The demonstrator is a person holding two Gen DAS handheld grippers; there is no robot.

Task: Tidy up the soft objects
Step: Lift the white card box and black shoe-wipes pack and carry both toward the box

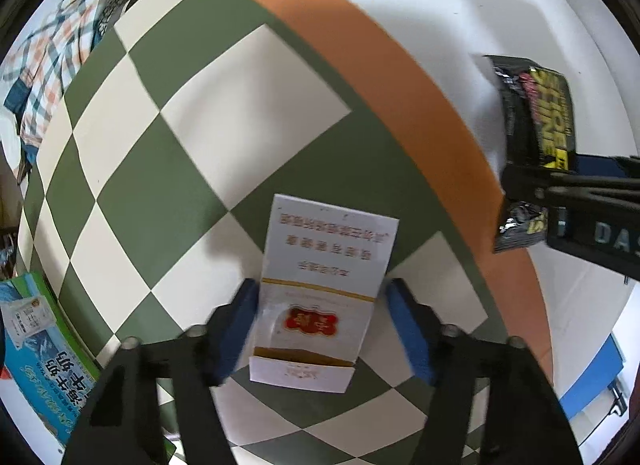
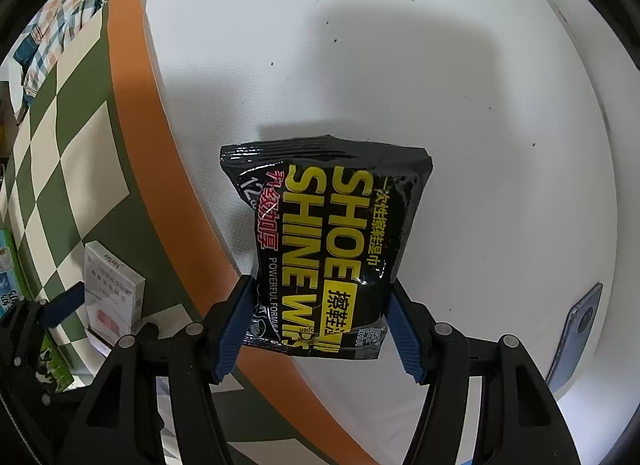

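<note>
Between the blue pads of the left gripper [image 1: 322, 329], at six o'clock in the left wrist view, sat a white carton [image 1: 320, 293] with a red emblem and a gold band; its sides lay right against the pads [image 1: 240, 329], though blur hid whether they actually pressed it, so the grip could not be told. Beneath it spread a green-and-cream checkered cloth [image 1: 168, 185] edged by an orange band [image 1: 392, 77], with white tabletop [image 1: 480, 5] beyond toward one o'clock. At three o'clock the right gripper [image 1: 560, 201] reached in, holding a black pouch [image 1: 536, 113]. In the right wrist view that gripper [image 2: 320, 325] was clamped on the black pouch [image 2: 328, 241] of shoe shine wipes, its pads pinching the lower end so the pack narrowed at the waist, above the white table [image 2: 440, 65]. A blue-grey phone [image 2: 576, 329] lay at four o'clock. A plaid garment [image 1: 52, 65] lay at ten o'clock in the left view, and a blue-green box [image 1: 36, 349] at eight.
</note>
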